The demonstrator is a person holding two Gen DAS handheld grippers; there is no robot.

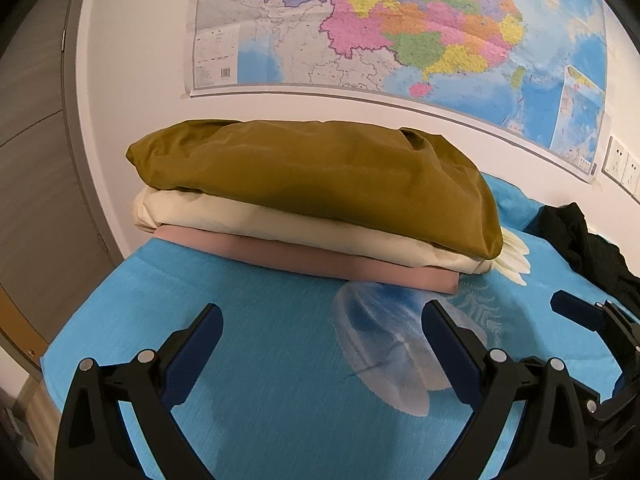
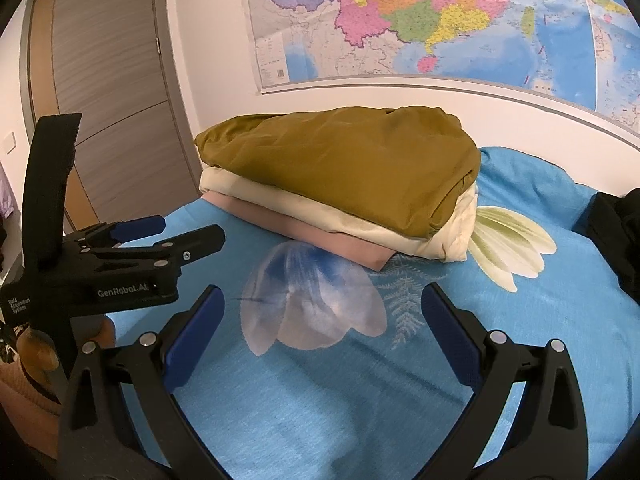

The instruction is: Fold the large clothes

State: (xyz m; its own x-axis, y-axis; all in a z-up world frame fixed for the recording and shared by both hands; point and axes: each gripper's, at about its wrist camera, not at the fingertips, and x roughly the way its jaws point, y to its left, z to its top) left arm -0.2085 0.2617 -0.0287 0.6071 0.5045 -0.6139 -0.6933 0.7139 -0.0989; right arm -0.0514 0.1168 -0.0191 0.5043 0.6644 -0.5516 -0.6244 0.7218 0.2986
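Hovering empty and spread wide: left gripper (image 1: 322, 322), right gripper (image 2: 322, 306). Folded stack (image 1: 312, 200) at frame centre, straight ahead on bed (image 1: 248, 340). Black garment (image 1: 592, 240) at right edge, unfolded, nearer right gripper.

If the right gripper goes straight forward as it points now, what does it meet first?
Probably the folded stack, near its pink bottom layer; the right gripper hangs open above the blue sheet. Depth is unclear.

Black garment (image 1: 588, 236) cut off at right edge, wall map (image 1: 400, 28) cropped at top, map lettering illegible
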